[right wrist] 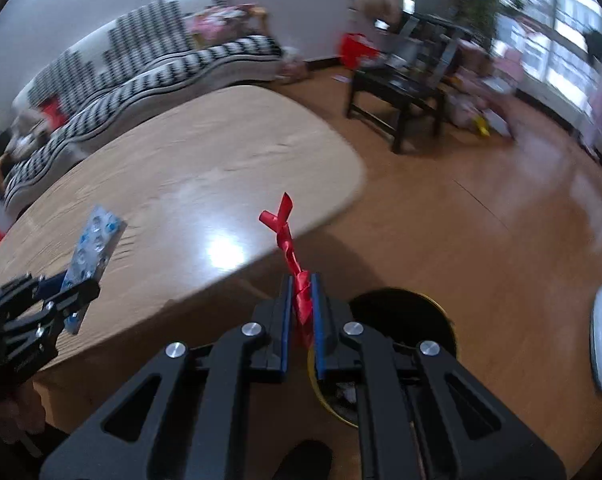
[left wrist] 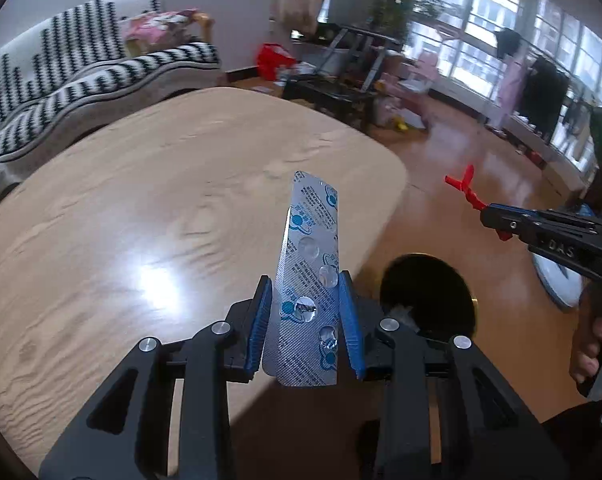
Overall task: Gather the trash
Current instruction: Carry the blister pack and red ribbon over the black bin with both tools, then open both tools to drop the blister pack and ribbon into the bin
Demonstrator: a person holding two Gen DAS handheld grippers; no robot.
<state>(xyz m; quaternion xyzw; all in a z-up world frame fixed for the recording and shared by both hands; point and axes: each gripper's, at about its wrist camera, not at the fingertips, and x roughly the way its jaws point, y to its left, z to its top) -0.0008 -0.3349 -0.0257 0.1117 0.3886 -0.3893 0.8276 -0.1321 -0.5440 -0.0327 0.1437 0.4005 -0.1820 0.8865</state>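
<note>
Silver foil, printed blue, forms the blister pack (left wrist: 307, 280) that stands upright between the blue pads of the left gripper (left wrist: 307, 292); the fingers (left wrist: 261, 320) pinch its two long edges, and the pack's upper end projects well beyond the fingertips. Several pockets are pushed through. The pack is held in the air above the near edge of the wooden table (left wrist: 161, 200), not touching it. The right wrist view shows the same pack (right wrist: 95, 240) at lower left, tilted, in the left gripper (right wrist: 67, 292).

The right gripper (right wrist: 302, 292) has its fingers (right wrist: 287, 320) pressed together on a twisted red ribbon (right wrist: 295, 272), whose curled free end rises above the fingertips. In the left wrist view the ribbon (left wrist: 467, 190) sticks out of the right gripper (left wrist: 489, 212) at the right edge, over the brown floor (left wrist: 461, 160); a hand (left wrist: 593, 348) grips the handle below.

A round bin (right wrist: 401, 304), dark inside with a yellow rim, sits on the floor beside the table, just behind and below both grippers. A striped sofa (left wrist: 81, 72) lies beyond the table.
</note>
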